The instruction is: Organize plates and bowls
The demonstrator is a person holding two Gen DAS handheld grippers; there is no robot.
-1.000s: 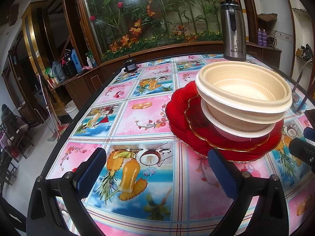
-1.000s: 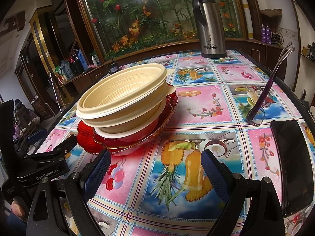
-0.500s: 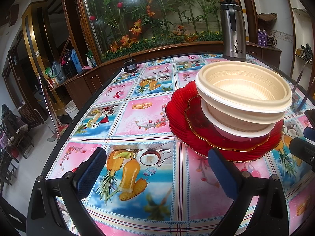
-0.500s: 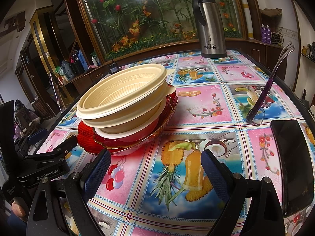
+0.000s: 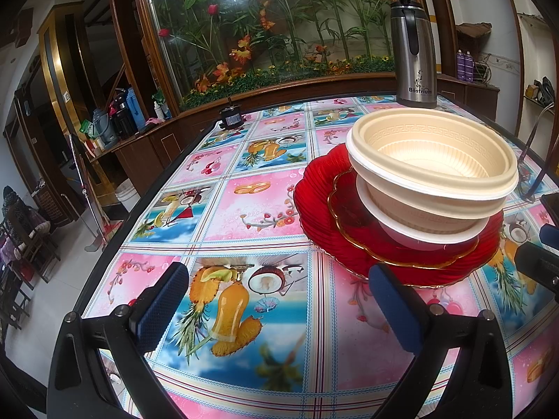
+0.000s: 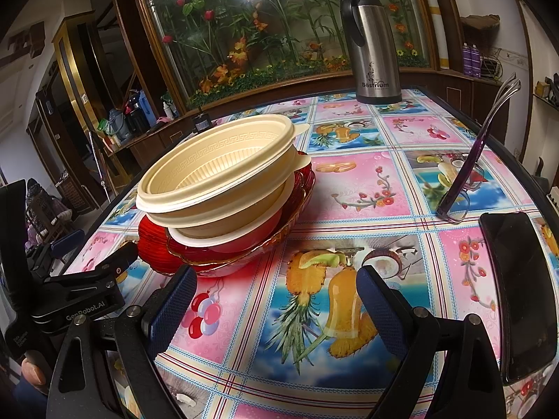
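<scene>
bare tablecloth (image 6: 349,188) right of stack (image 6: 223,188), flask (image 6: 372,45) behind

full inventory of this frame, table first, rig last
bowls: 2 clearly cream, nested, tilted, top of stack; a white rim shows beneath
plates: 2, red, smaller gold-rimmed one on the larger, under the bowls
thermos: 1, steel and black, table's far edge
glasses: 1 pair, purple, right of stack
phone: 1, black, table's right edge
small device: 1, black, far left table edge
tablecloth: 1, pink and blue fruit print
left gripper: open, empty, near the stack
right gripper: open, empty
</scene>
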